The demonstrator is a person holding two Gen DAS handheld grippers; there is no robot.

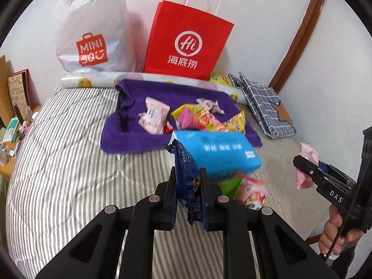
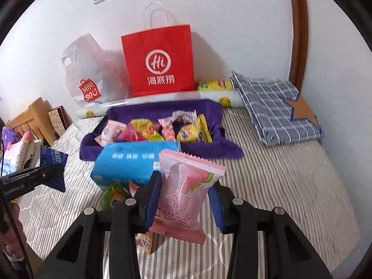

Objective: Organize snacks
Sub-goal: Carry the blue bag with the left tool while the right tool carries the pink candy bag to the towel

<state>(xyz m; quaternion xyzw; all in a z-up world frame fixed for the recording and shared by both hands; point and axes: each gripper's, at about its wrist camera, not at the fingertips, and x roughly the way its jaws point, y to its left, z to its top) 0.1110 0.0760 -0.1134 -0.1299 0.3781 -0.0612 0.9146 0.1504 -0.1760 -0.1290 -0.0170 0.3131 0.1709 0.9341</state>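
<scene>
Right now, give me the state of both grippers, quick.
Left gripper: closed on a dark blue snack packet.
Right gripper: closed on a pink snack packet.

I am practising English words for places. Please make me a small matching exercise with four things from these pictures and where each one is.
Things:
1. dark blue packet
2. pink packet
3. red paper bag
4. yellow snack pack

Places:
A. standing against the wall
B. in the right gripper
C. lying on the purple towel
D. in the left gripper

Pairs: 1-D, 2-B, 3-A, 4-C
</scene>
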